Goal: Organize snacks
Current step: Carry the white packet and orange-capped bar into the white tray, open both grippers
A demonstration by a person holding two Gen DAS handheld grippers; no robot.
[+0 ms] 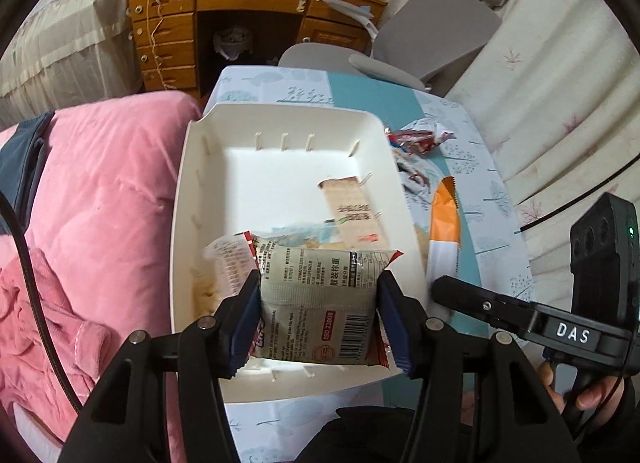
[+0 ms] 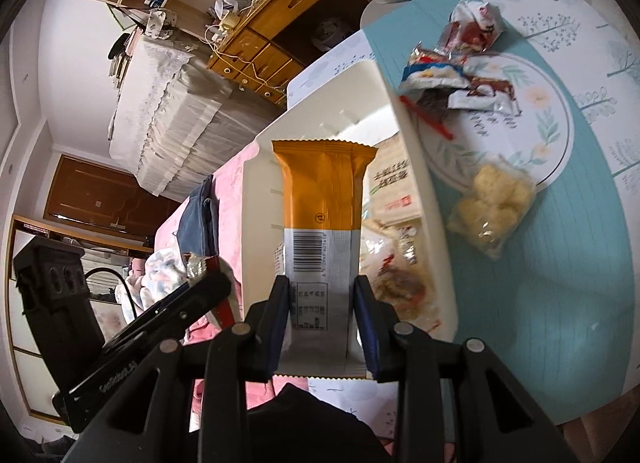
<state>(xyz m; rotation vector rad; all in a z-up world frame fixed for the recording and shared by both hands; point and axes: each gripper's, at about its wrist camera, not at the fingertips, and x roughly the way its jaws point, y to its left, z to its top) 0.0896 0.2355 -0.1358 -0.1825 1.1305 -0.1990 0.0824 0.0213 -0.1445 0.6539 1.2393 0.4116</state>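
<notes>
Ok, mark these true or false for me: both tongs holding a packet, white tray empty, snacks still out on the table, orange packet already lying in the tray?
1. Both tongs hold a packet. True: left tongs grip a grey barcode packet; right tongs grip the orange-and-white packet.
2. The white tray is empty. False: a beige packet lies inside.
3. Snacks remain on the table. True: a clear bag of puffs and red-and-white wrappers.
4. The orange packet lies in the tray. False: it is held in the right tongs.
</notes>
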